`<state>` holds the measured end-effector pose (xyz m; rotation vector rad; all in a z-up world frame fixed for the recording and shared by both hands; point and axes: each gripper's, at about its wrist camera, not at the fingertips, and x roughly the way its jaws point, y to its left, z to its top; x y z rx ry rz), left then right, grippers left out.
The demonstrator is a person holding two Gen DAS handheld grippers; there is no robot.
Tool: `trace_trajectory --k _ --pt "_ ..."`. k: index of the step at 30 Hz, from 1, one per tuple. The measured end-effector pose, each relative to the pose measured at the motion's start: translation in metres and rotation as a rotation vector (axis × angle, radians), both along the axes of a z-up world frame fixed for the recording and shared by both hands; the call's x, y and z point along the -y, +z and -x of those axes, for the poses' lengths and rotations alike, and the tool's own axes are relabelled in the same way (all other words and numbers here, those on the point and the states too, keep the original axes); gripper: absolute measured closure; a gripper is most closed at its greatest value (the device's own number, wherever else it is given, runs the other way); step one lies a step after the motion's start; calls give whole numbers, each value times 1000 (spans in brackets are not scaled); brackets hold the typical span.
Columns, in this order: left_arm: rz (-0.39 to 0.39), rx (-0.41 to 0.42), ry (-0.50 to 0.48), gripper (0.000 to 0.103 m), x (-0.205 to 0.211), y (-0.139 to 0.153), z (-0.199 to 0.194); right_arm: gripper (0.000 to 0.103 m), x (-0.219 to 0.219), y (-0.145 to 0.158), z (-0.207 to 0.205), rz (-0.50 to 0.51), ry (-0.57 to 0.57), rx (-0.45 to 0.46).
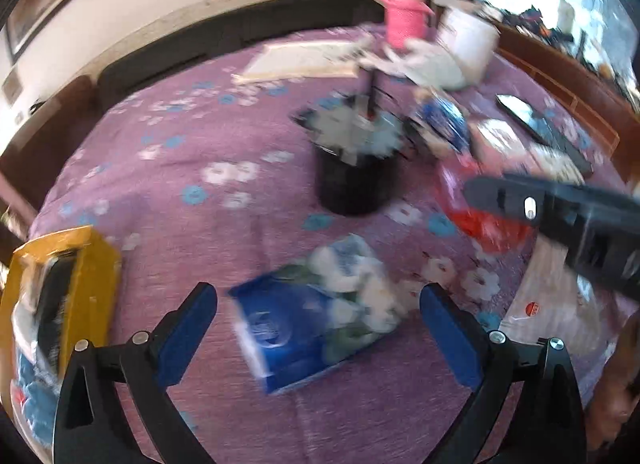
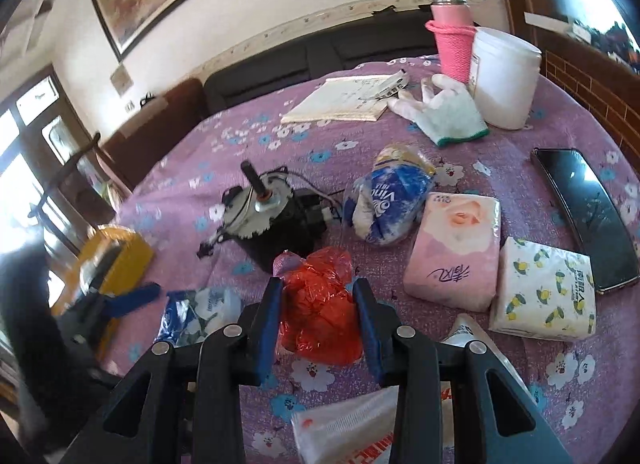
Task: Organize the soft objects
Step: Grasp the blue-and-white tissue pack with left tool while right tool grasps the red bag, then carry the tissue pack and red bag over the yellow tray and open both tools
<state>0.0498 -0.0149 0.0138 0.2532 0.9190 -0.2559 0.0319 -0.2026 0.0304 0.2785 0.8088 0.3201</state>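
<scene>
left tongs [image 1: 318, 318] wide over blue floral tissue pack [image 1: 320, 316] | right tongs [image 2: 318, 304] pinching crumpled red plastic bag [image 2: 320, 304] | risk: thin film slips free near bench front edge

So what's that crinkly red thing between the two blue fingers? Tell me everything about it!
It's a red plastic bag, thin, shiny and crumpled into a loose wad. It sits on the purple flowered cloth, in front of the black motor. The right gripper has a blue finger on each side, pressing against it. A bit of purplish bag pokes out at its top left. In the blurry left view it shows beside the right gripper's arm.
</scene>
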Motion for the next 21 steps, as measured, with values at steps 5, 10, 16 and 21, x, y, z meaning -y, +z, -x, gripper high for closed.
trace_trajectory --k 5,10,16,21 --pt "86 -57 -3 16 -7 0 -1 64 -1 3 3 -15 1 14" --pt "156 -36 31 16 -29 21 23 65 0 6 6 -35 7 30" --pt "278 29 90 16 -78 71 81 65 -3 4 8 -13 -1 34" --pt "299 84 231 16 -149 93 128 65 -6 4 13 18 -3 43"
